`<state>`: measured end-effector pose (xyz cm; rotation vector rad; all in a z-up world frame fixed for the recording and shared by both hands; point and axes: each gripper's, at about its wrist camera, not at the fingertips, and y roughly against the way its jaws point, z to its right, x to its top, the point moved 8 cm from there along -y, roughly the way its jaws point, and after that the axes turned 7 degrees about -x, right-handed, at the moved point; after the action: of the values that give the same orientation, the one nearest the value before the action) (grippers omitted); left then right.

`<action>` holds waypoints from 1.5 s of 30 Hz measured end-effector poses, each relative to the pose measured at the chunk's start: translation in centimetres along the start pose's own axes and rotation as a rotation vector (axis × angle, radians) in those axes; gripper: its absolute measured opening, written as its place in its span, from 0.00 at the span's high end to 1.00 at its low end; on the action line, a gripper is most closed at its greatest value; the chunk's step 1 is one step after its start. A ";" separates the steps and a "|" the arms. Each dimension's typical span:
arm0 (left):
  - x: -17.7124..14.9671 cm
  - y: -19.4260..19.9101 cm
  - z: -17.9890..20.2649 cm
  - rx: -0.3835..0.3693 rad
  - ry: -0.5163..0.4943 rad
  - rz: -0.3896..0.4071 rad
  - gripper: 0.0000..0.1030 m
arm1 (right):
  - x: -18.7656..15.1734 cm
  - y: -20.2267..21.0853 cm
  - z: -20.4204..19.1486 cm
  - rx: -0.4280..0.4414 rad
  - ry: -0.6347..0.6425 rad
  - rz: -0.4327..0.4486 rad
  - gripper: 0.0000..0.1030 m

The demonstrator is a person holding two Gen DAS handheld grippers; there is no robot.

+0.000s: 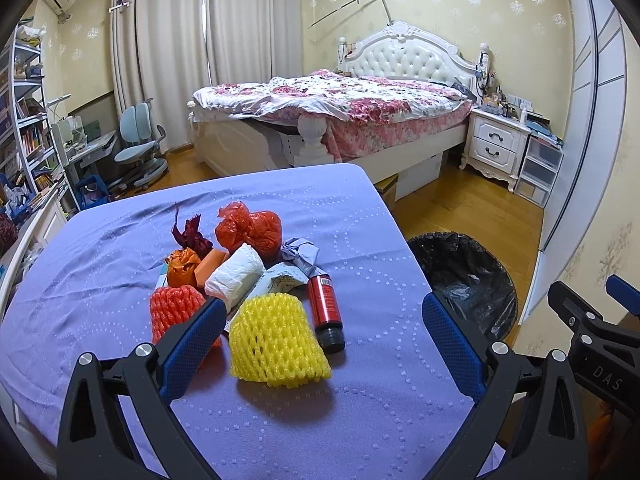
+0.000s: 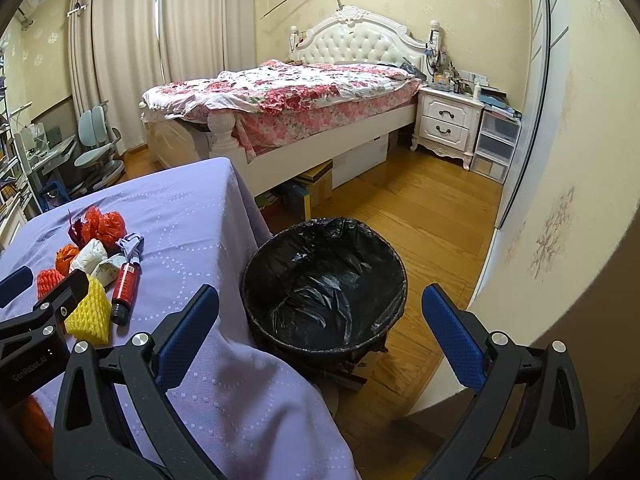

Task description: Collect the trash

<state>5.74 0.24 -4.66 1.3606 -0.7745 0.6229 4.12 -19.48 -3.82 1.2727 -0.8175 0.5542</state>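
A heap of trash lies on the purple-clothed table (image 1: 360, 208): a yellow foam net (image 1: 276, 344), an orange foam net (image 1: 174, 304), a red bottle with a black cap (image 1: 325, 310), a white paper wad (image 1: 236, 274), an orange-red plastic bag (image 1: 250, 230), an orange wrapper (image 1: 182, 266) and a dark red scrap (image 1: 188, 234). My left gripper (image 1: 324, 312) is open just in front of the yellow net, empty. My right gripper (image 2: 320, 308) hangs open and empty over the black-lined bin (image 2: 324, 280), which stands on the floor right of the table (image 2: 192, 208). The yellow net (image 2: 90, 312) and bottle (image 2: 125, 288) show at left there.
A bed with a floral quilt (image 1: 340, 100) stands behind the table, a white nightstand (image 1: 496, 140) and plastic drawers (image 1: 538, 168) to its right. A desk chair (image 1: 138, 148) and bookshelves (image 1: 28, 128) are at left. A wall (image 2: 560, 220) is close to the right of the bin.
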 end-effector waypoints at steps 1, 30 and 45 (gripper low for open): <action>0.0 0.0 0.0 0.000 0.001 0.001 0.05 | 0.0 0.0 0.0 0.000 0.000 0.001 0.04; -0.4 0.0 0.1 -0.002 0.002 -0.002 0.05 | -0.1 -0.2 0.1 0.002 -0.002 -0.002 0.04; -0.3 -0.1 0.1 -0.004 0.003 -0.002 0.05 | -0.5 -0.2 -0.2 0.004 -0.004 -0.010 0.04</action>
<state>5.59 0.20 -4.97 1.3567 -0.7716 0.6215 3.99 -19.33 -4.38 1.2812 -0.8134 0.5456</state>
